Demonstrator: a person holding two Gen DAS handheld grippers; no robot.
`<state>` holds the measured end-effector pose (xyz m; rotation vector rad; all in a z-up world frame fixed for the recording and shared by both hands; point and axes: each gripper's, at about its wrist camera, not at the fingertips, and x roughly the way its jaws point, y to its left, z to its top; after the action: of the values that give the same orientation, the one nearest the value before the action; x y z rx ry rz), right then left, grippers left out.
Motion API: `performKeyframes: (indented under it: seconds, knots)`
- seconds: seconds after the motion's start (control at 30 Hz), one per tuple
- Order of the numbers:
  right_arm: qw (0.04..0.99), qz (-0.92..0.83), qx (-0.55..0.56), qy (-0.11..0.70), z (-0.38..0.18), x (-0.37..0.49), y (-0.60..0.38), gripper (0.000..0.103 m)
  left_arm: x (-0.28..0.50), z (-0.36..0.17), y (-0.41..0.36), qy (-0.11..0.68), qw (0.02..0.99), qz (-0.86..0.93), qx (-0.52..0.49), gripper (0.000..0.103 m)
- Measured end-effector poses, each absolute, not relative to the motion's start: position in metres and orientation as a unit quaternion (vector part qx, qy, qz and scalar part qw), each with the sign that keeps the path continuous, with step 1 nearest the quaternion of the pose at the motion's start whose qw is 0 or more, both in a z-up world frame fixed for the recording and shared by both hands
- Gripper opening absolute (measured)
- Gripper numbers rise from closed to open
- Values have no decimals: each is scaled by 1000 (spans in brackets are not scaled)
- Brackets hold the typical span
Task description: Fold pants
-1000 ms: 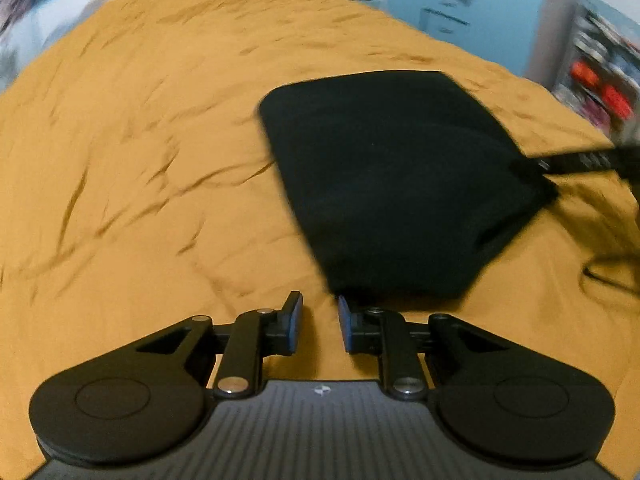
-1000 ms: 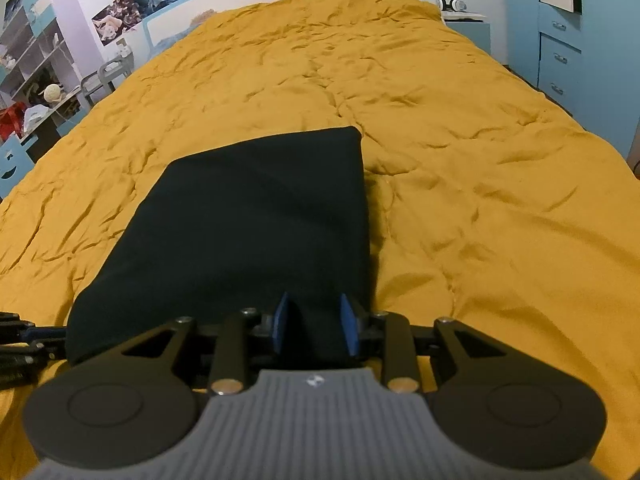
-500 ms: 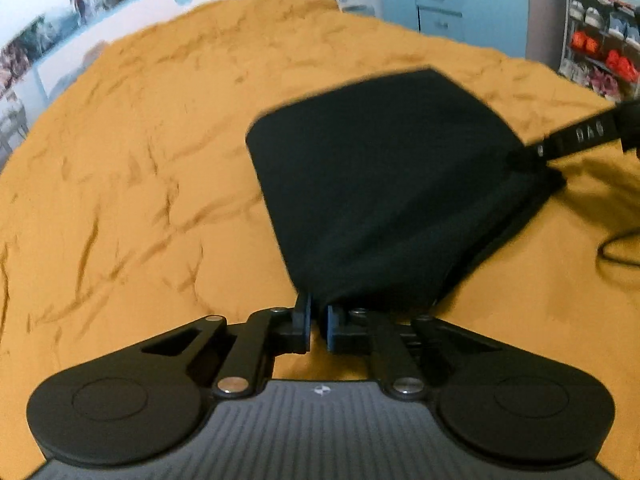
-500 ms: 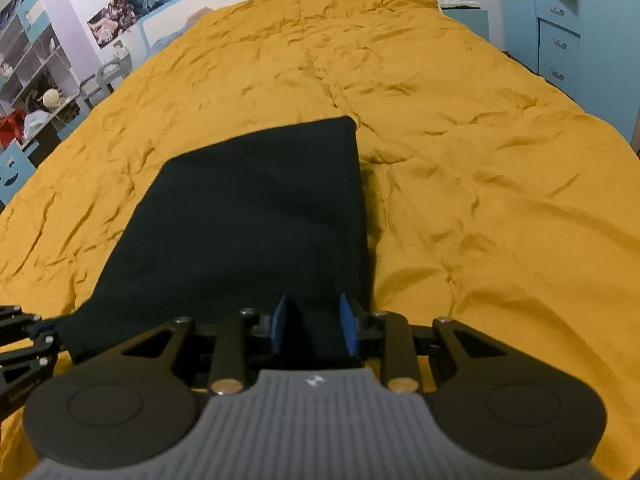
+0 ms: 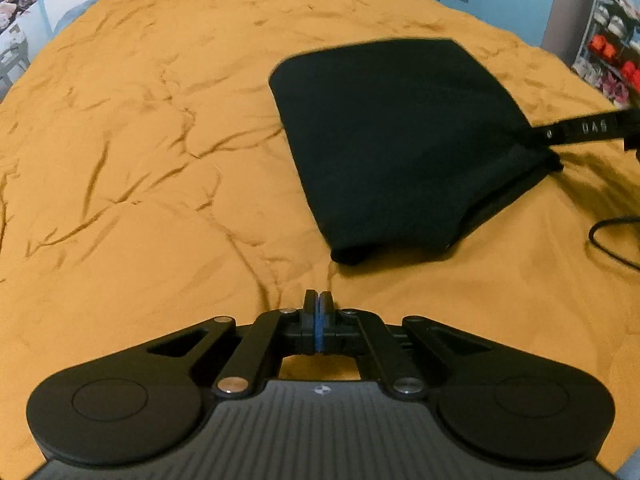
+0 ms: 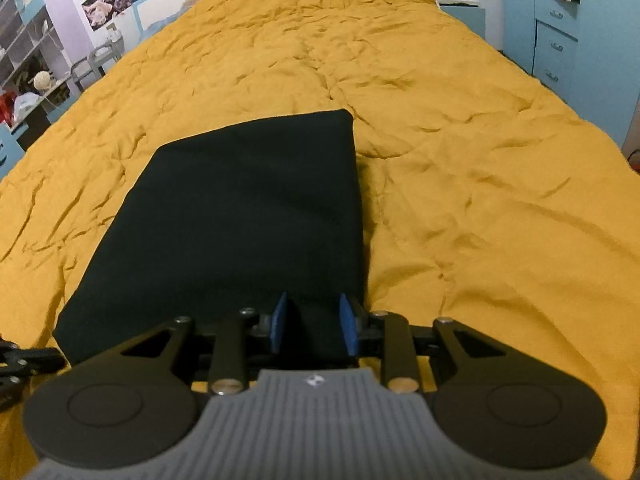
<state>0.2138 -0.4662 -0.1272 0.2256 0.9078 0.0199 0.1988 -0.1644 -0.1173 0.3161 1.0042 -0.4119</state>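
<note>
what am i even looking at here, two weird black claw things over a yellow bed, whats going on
These are two hand-held grippers, each a two-finger clamp that a person carries, with a wide-angle camera mounted behind the fingers. Each picture looks forward along one clamp, so the black plates at the bottom are the tool itself.

One picture comes from the left gripper. Its jaws are shut together with nothing between them, just short of the near corner of the folded black pants, which lie on the mustard-yellow bedspread.

The other comes from the right gripper. An edge of the pants sits between its blue pads, and its jaws are opening slightly. In the left gripper's picture, the same tool appears as the dark bar at the pants' right corner.

A black cable lies on the bed at the right.
</note>
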Motion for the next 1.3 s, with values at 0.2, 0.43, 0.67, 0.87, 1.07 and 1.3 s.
performKeyframes:
  seconds: [0.2,0.43,0.67,0.87,1.07,1.3]
  knots:
    - [900,12,109,422,-107,195,-469,44,198,-90,-162,443,860,-184,173,10]
    - [908,13,127,399,-89,188,-483,57,214,-67,-171,411,874,-187,178,30]
    - [906,4,165,389,-91,201,-500,71,251,-55,-179,391,886,-191,159,46]
    - [897,11,220,382,-106,219,-513,71,286,-68,-181,410,883,-197,113,53]
    - [886,9,262,382,-125,236,-526,71,314,-90,-177,434,876,-200,64,58]
    - [860,21,333,386,-154,251,-542,67,345,-127,-147,482,845,-216,-80,59]
